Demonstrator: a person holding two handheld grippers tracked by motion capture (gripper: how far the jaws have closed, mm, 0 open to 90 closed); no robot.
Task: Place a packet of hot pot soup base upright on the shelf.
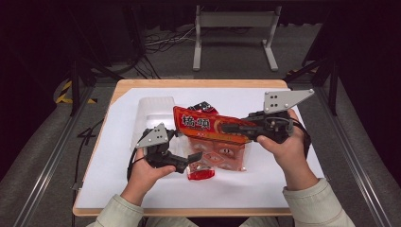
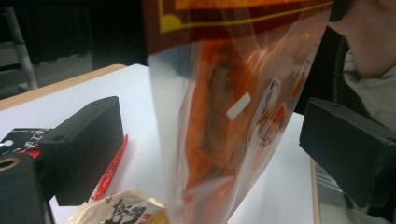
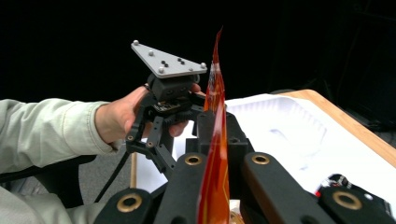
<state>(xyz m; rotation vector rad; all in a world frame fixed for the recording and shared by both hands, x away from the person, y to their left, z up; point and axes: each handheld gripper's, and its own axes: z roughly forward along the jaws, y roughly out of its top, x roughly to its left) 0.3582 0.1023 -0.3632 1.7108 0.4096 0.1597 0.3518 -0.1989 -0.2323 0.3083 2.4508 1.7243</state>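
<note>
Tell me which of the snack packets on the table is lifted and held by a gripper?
The large red bag with a clear lower half: the right gripper is shut on its top edge and holds it up. The small red packet lies flat on the table.

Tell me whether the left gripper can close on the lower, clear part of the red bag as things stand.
Probably yes. The left gripper stands open with the clear part of the red bag hanging between its jaws, untouched, nothing in between. The right gripper holds the bag's top edge up.
</note>
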